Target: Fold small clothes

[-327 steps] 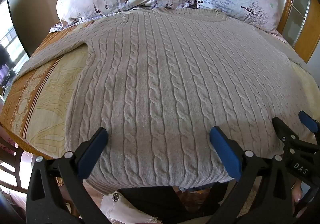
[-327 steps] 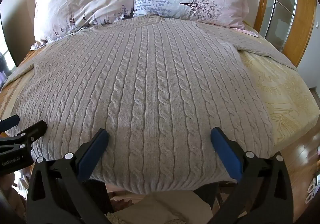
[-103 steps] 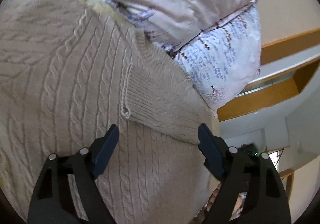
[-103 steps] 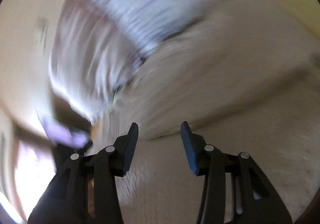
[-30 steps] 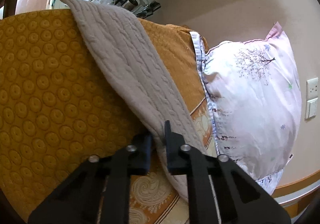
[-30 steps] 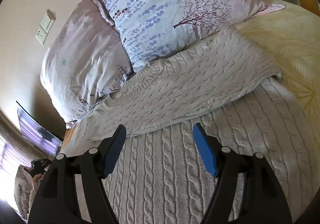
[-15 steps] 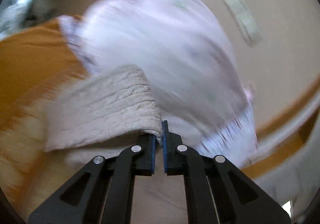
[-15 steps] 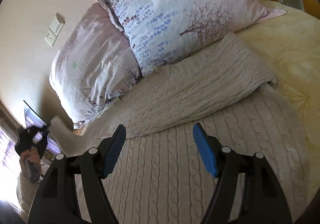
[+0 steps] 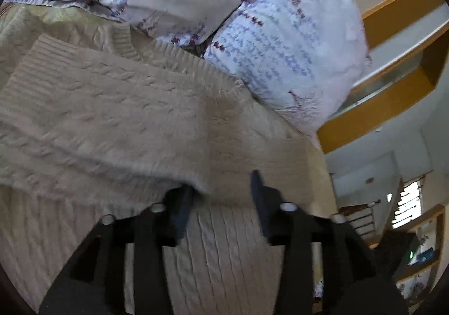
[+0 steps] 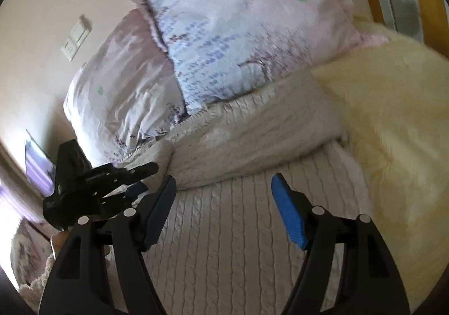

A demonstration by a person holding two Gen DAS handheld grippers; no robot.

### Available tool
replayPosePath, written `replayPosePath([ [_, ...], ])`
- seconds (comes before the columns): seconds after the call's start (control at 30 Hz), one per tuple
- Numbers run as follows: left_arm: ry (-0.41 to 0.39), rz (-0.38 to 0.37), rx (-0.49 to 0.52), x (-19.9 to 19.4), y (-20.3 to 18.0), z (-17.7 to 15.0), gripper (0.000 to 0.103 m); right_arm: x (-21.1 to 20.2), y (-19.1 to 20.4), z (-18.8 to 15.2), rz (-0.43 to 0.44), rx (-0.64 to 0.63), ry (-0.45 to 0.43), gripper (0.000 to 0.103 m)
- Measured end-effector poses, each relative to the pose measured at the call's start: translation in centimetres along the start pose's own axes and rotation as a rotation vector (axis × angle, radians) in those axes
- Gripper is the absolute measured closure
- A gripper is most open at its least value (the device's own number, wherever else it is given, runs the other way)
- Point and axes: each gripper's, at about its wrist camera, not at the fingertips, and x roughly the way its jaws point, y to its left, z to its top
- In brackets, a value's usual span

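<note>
A beige cable-knit sweater (image 9: 230, 253) lies flat on the bed. Both sleeves are folded across its chest. The left sleeve (image 9: 106, 124) lies on top in the left wrist view, its edge just in front of my left gripper (image 9: 221, 197). That gripper is open and holds nothing. The right sleeve (image 10: 252, 143) lies folded across below the pillows in the right wrist view. My right gripper (image 10: 224, 197) is open and empty above the sweater body (image 10: 224, 244). The left gripper also shows in the right wrist view (image 10: 140, 177), at the left sleeve's end.
Two floral pillows (image 10: 224, 34) lean at the head of the bed, just behind the sweater collar (image 9: 179, 56). A pale yellow bedspread (image 10: 393, 132) lies to the right. A wooden headboard (image 9: 393, 84) is behind the pillows.
My left gripper carried the left sleeve across the sweater, laid it on the chest and opened. My right gripper stayed open and shifted slightly over the body.
</note>
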Motion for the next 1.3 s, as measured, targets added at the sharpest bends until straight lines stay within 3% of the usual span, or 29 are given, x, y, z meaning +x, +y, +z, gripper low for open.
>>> replayPosePath([
  [0.03, -0.015, -0.008, 0.003, -1.1, 0.3, -0.1, 0.046, 0.1, 0.7, 0.5, 0.010, -0.036, 0.006, 0.031],
  [0.1, -0.064, -0.013, 0.009, -3.8, 1.2, -0.2, 0.045, 0.8, 2.7, 1.4, 0.037, -0.130, 0.028, 0.032],
  [0.2, -0.158, 0.069, -0.012, -8.3, 4.3, -0.1, 0.045, 3.0, 7.4, 2.2, 0.092, -0.320, 0.066, 0.035],
  [0.37, -0.212, 0.185, -0.081, -11.4, 9.1, -0.2, 0.047, 8.9, 15.6, 1.0, 0.168, -0.613, 0.144, 0.050],
  [0.57, -0.202, 0.232, -0.100, -11.6, 12.0, -0.5, 0.065, 16.1, 21.6, -2.0, 0.194, -0.777, 0.273, 0.055],
  [0.73, -0.207, 0.216, -0.091, -11.4, 12.2, -0.5, 0.065, 19.5, 23.1, -4.4, 0.124, -0.832, 0.331, 0.055],
  [0.8, -0.207, 0.211, -0.091, -11.4, 12.3, -0.6, 0.065, 20.3, 22.9, -4.6, 0.088, -0.844, 0.329, 0.063],
  [0.93, -0.210, 0.197, -0.098, -11.5, 12.5, -0.6, 0.063, 20.1, 21.8, -3.9, 0.093, -0.760, 0.307, 0.097],
  [1.13, -0.214, 0.189, -0.094, -11.4, 12.2, -0.6, 0.055, 15.8, 17.5, 0.1, 0.089, -0.507, 0.163, 0.097],
  [1.3, -0.216, 0.163, -0.085, -11.3, 11.7, -0.6, 0.041, 8.3, 7.8, 3.0, 0.005, -0.148, -0.028, 0.097],
])
